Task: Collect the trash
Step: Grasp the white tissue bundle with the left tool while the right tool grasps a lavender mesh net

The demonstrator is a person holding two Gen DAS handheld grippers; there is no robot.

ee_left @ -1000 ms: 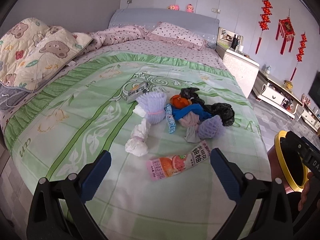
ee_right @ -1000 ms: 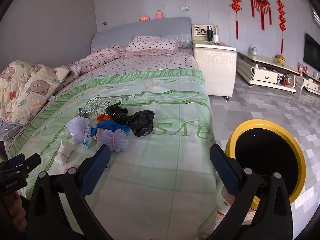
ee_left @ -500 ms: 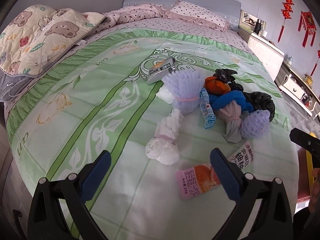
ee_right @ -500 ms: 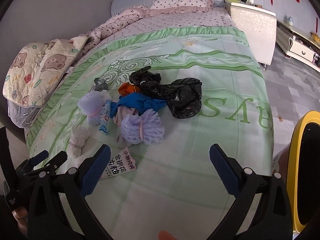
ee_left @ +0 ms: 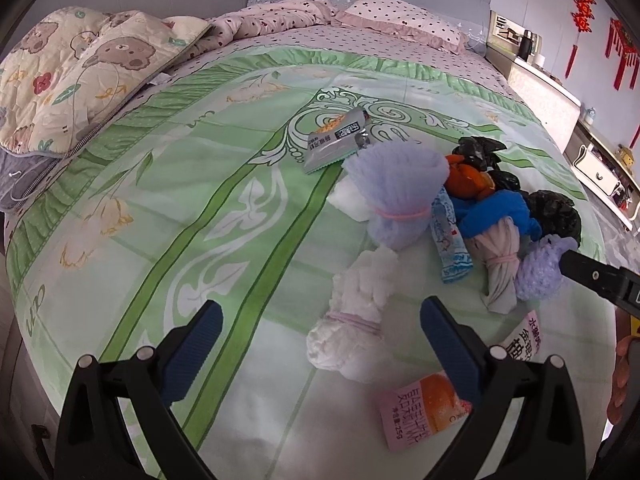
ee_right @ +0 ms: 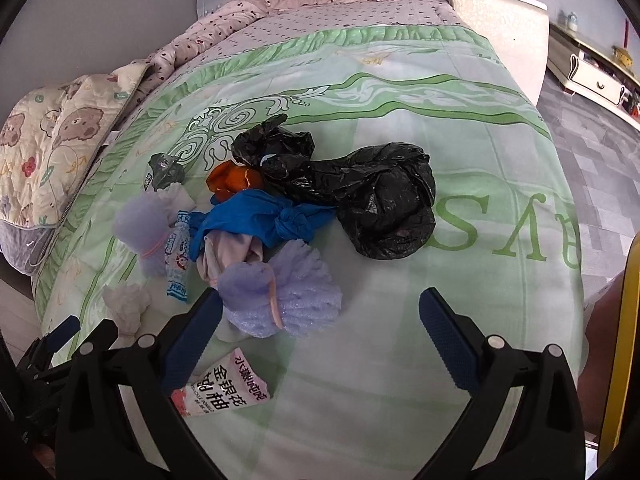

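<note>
Both my grippers, left gripper [ee_left: 318, 338] and right gripper [ee_right: 320, 330], hang spread wide and empty. Nearest, low in my left view, the white tied foam-net bundle [ee_left: 352, 330] lies between my left pads; closing crooked could snag the green patterned bedspread [ee_left: 200, 208]. Mid-frame on my right, the lavender foam-net bundle [ee_right: 286, 294] touches the knotted blue plastic bag [ee_right: 260, 220]; beyond, the crumpled black plastic bag [ee_right: 380, 208] could drag along.

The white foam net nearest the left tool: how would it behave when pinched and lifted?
The white foam net looks crumpled and soft, so it would probably compress under the open left tool. It is likely very light. A band cinches its middle, so it should lift as one bundle.
</note>
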